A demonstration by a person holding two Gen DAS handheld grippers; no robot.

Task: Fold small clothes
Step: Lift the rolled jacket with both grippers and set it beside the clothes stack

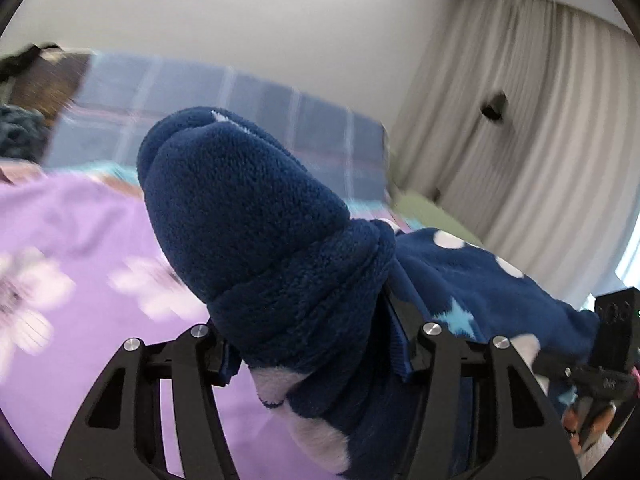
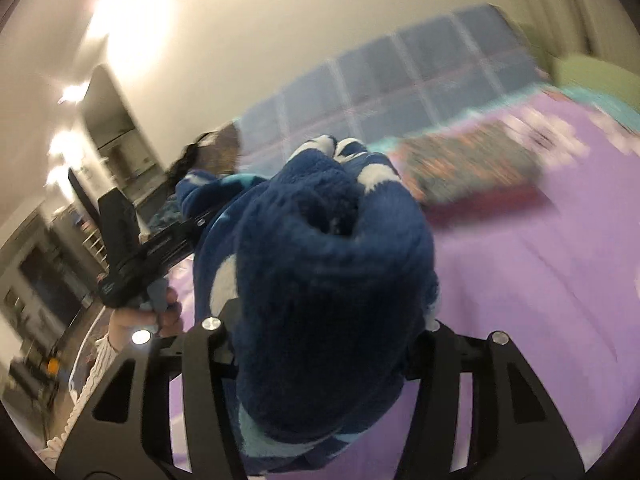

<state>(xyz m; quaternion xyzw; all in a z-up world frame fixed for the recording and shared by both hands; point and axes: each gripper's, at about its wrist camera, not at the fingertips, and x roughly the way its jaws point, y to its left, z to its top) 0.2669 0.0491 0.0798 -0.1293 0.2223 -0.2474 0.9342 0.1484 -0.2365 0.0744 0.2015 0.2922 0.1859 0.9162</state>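
Note:
A navy fleece garment (image 1: 248, 208) with white dots and pale blue stars is lifted above the bed. In the left wrist view its bunched end fills the gap of my left gripper (image 1: 316, 344), which is shut on it; the fingertips are buried in the fleece. The cloth stretches right toward my right gripper (image 1: 612, 340). In the right wrist view another bunch of the same garment (image 2: 332, 264) is clamped in my right gripper (image 2: 324, 344). My left gripper (image 2: 132, 248) shows at the left of that view, held by a hand (image 2: 136, 320).
A purple bedspread (image 1: 80, 280) with white flowers lies under the garment. A blue plaid cushion (image 1: 240, 104) stands at the wall. A patterned folded cloth (image 2: 468, 164) lies farther back on the bed. Pale curtains (image 1: 540, 120) hang at the right, and furniture (image 2: 40, 264) stands beyond the bed's left side.

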